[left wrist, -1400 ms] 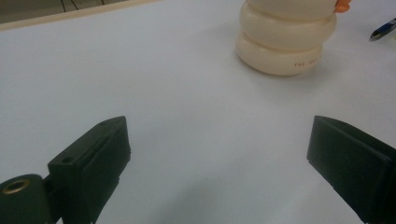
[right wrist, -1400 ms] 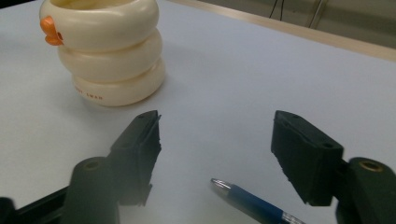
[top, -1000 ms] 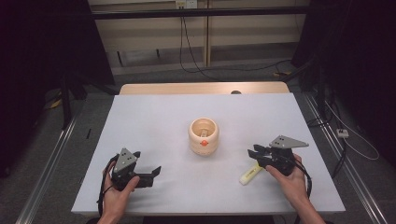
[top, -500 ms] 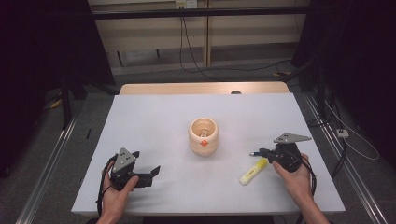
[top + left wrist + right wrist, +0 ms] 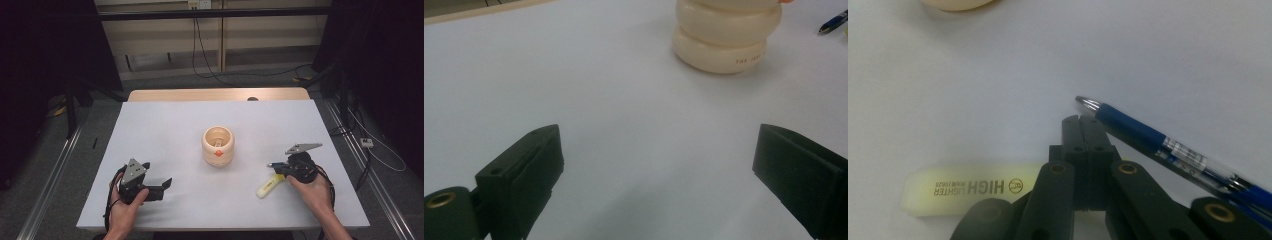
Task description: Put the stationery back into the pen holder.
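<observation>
Right now our right gripper [image 5: 1083, 120] has its jaws pressed flat together w/ nothing between them; they have just been closing. It sits over the white table [image 5: 165, 125] near the right front edge. A blue pen [image 5: 1148, 137] lies just beside the closed tips in the right gripper view, silver tip pointing up-left, barrel running down to the right past the jaws; whether it touches them we can't tell. A yellow highlighter [image 5: 963, 192] lies flat on the table under and to the left of the jaws, partly hidden by them; in the high view it shows as a pale bar [image 5: 269, 185] just left of our right hand, w/ the pen [image 5: 276, 163] poking out leftward at the gripper [image 5: 287, 167].

Our left gripper [image 5: 162, 186] rests at the left front of the table, jaws wide apart and empty, aimed toward the cream ribbed pot [image 5: 218, 145] at the table's centre, well apart from both grippers. In the left gripper view the pot [image 5: 726, 35] stands upright beyond the jaws.
</observation>
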